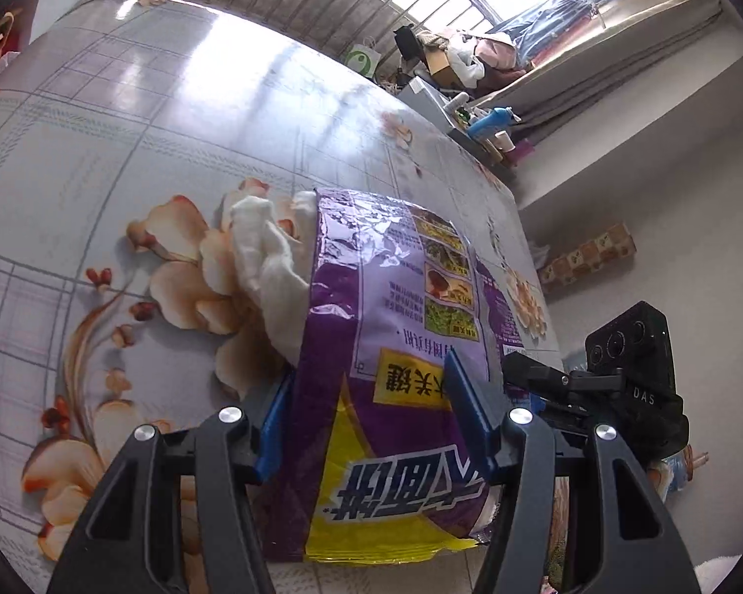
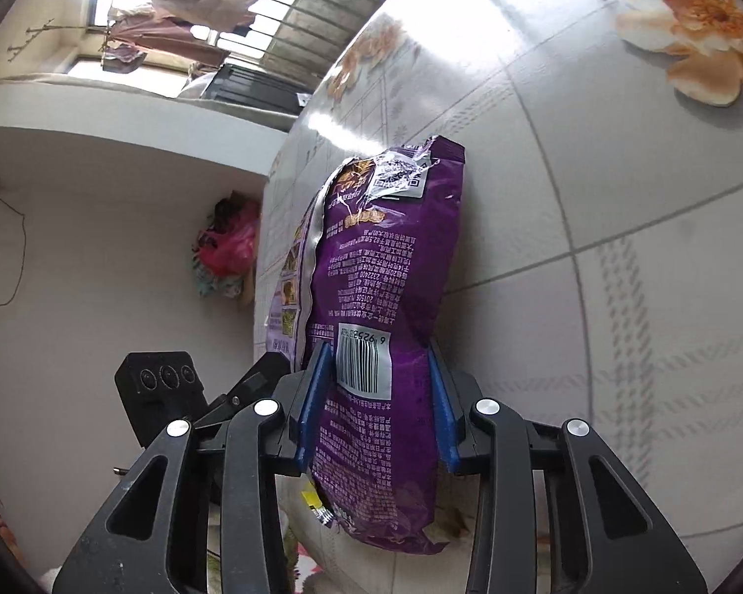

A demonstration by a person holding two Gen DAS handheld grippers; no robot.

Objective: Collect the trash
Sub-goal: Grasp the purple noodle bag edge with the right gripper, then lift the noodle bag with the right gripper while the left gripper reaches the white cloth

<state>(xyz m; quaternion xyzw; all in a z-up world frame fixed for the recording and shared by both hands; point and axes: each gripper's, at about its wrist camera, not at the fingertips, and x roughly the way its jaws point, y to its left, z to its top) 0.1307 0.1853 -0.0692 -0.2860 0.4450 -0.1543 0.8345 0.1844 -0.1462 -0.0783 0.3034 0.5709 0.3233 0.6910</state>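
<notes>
Now both claws straddle the purple snack bag (image 1: 396, 346), its long axis toward twelve o'clock: left claw (image 1: 371, 411) and right claw (image 2: 379, 396) each pinching it, above the surface (image 1: 148, 123).

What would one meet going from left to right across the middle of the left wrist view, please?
Flower print on the tablecloth → crumpled white tissue → purple snack bag → the other gripper's black camera block.

Bag (image 1: 396, 346) on table (image 1: 124, 148), tissue (image 1: 272, 257) beside
</notes>
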